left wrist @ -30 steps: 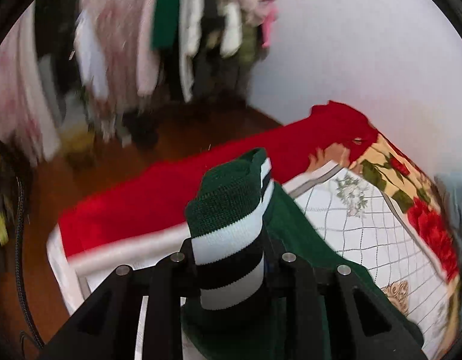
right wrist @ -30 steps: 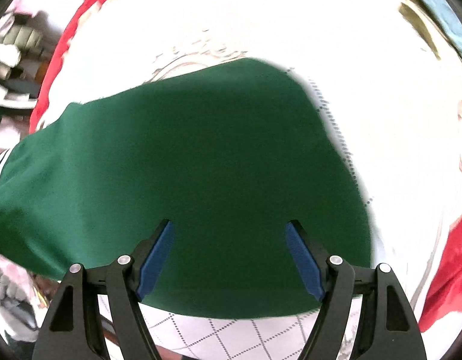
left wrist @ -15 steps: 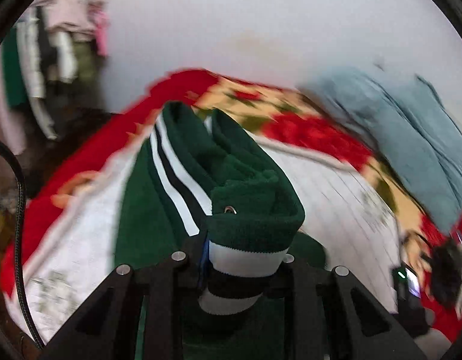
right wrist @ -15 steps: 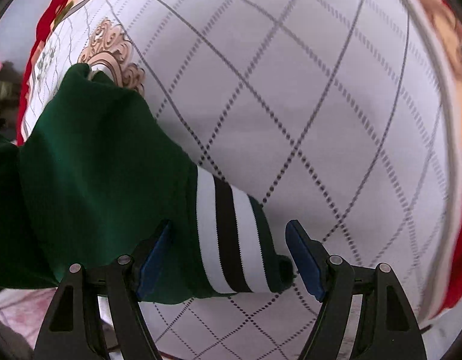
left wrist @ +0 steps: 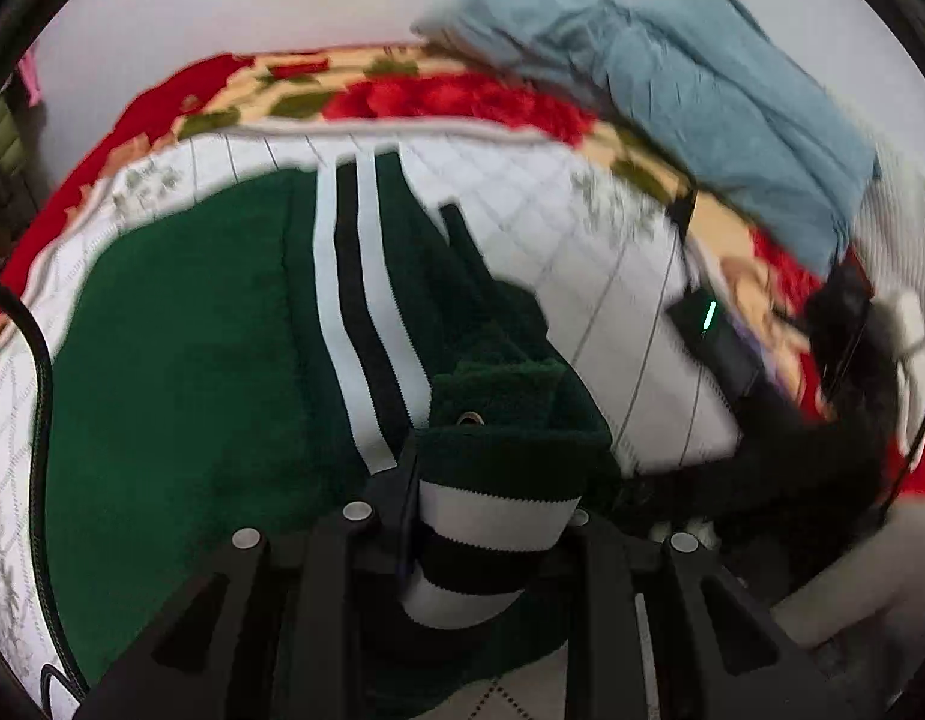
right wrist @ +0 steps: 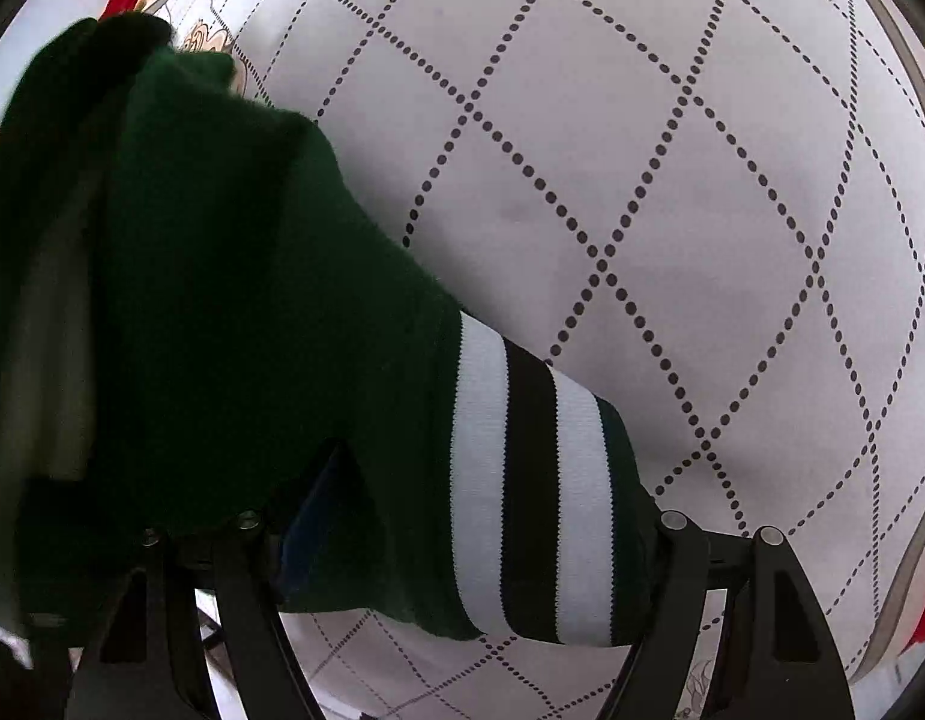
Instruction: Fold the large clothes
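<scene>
A dark green sweater (left wrist: 180,360) with white and black stripes lies on a white quilted bedspread (left wrist: 612,276). My left gripper (left wrist: 492,516) is shut on the sweater's striped ribbed hem (left wrist: 492,510), held bunched above the body. In the right wrist view the sweater's striped cuff (right wrist: 528,480) and green sleeve (right wrist: 234,300) lie across my right gripper (right wrist: 468,516). Its jaws stand wide, with the cloth between them and over the left finger.
A light blue blanket (left wrist: 702,90) is heaped at the far right of the bed. A red floral border (left wrist: 450,99) runs along the far edge. A dark device with a green light (left wrist: 711,324) and black items (left wrist: 846,372) lie at the right. A black cable (left wrist: 39,396) hangs left.
My left gripper has swung right and lower with the hem; more of the green body lies spread on the bed. My right gripper has moved forward, so the striped cuff now sits between its jaws.
</scene>
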The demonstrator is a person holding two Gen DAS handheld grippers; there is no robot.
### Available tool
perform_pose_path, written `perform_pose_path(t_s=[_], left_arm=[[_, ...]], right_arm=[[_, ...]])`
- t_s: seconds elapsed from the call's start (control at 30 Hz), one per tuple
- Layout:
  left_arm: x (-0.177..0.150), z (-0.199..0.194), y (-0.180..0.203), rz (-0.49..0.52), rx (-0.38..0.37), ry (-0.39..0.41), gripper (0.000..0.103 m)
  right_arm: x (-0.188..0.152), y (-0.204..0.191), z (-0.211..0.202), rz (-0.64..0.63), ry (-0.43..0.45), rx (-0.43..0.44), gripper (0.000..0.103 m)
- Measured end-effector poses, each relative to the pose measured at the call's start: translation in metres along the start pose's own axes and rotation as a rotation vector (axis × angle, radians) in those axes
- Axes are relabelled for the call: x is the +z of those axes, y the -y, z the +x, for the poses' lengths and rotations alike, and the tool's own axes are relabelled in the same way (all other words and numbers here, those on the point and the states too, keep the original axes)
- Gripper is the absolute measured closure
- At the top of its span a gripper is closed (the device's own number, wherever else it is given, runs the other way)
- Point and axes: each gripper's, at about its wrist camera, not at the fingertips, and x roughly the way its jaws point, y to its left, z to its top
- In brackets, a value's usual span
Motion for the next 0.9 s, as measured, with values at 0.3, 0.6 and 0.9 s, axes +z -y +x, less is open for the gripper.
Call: perform_pose_path(t_s=[0.3, 0.6, 0.9], left_arm=[[0.004, -0.008, 0.004, 0.048, 0.051, -0.114, 0.073], [-0.008, -0.068, -0.042, -0.246, 0.009, -0.133, 0.016], [-0.032, -0.067, -0.118, -0.471, 0.290, -0.202, 0.016]], right_arm=[[0.000, 0.005, -0.034, -0.040, -0.005, -0.007, 0.025], [0.019, -0.009, -0.104, -0.047, 0.105, 0.111, 0.025], [0.014, -0.092, -0.100, -0.155, -0.017, 0.502, 0.025]])
